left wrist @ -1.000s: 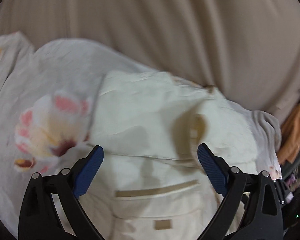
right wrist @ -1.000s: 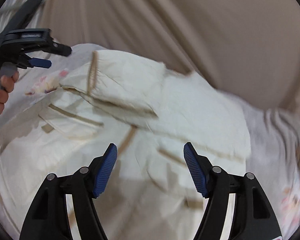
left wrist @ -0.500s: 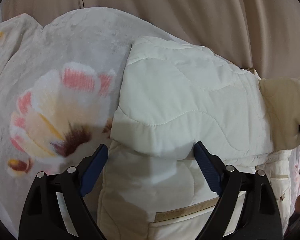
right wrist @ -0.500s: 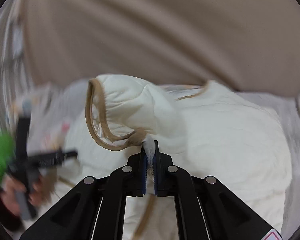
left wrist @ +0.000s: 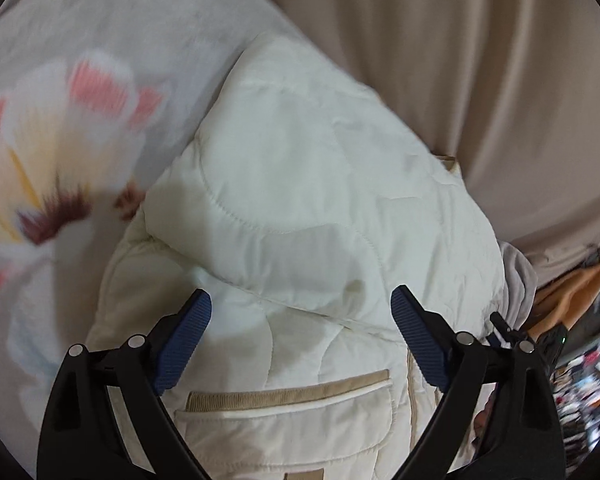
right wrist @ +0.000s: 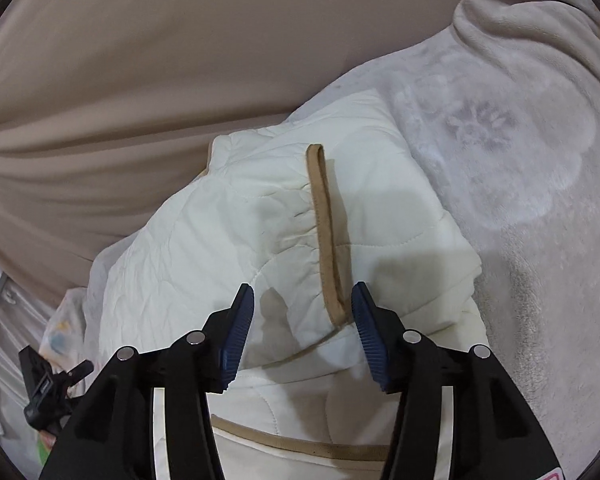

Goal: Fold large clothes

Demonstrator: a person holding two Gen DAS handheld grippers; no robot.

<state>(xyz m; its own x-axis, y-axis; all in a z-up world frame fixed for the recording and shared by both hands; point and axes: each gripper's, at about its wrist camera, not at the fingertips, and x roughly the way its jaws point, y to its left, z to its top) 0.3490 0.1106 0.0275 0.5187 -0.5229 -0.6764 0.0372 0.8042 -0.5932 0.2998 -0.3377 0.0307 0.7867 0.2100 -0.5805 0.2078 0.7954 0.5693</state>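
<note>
Spread wide, the left gripper hovers over the cream quilted jacket, pinching nothing. Right gripper jaws have just been opening; its tan-trimmed cuff lies between them, unpinched. Jacket lies folded on a floral blanket, bare blanket beside it, beige curtain behind. Its lower part is cut off.

A beige pleated curtain hangs behind a bed covered with a pale fleece blanket printed with large flowers.
</note>
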